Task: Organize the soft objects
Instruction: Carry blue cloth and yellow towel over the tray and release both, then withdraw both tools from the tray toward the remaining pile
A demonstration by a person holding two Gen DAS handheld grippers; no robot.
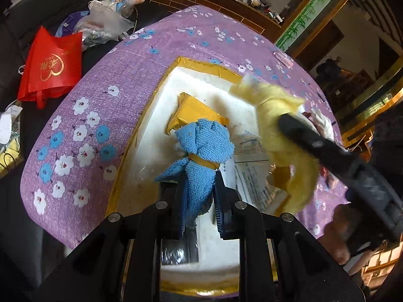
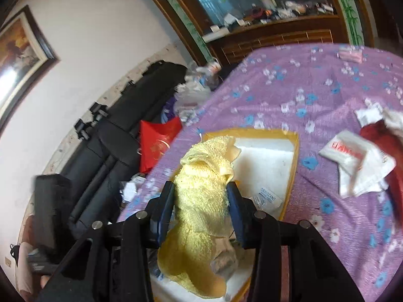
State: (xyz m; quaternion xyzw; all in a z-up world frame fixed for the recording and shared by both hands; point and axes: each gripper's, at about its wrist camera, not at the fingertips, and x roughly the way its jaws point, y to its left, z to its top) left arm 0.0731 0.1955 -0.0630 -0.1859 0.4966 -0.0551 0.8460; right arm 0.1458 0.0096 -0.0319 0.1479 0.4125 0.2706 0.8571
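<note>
Two soft cloths are in play, one per gripper. The left gripper (image 1: 199, 188) has its jaws drawn narrow on a blue cloth (image 1: 201, 151), which is cinched near the middle by one yellow-brown band (image 1: 202, 162) and bunches out above the fingertips over a white foam box (image 1: 161, 115) edged in yellow tape. The right gripper (image 2: 201, 201) stands about half wide, its two dark pads pressed against the sides of a yellow cloth (image 2: 201, 191) that rises between them and hangs down below, over the same box (image 2: 267, 161). In the left wrist view that yellow cloth (image 1: 282, 136) is blurred, and the right tool crosses in front of it as a dark bar. Inside the box lie one tan wrapped packet (image 1: 199, 113) and one sachet marked as desiccant (image 2: 268, 197); some printed paper (image 1: 254, 176) beside the blue cloth is partly covered, and its text cannot be read. The box sits on a purple flowered cover (image 1: 83, 115). On that cover, well apart from the box, are two white packets (image 2: 352, 161) with red print and a dark red thing (image 2: 385, 141), possibly cloth, cut off by the edge. One red bag (image 1: 53, 63) lies off the cover, near clear plastic bags (image 1: 108, 22).
</note>
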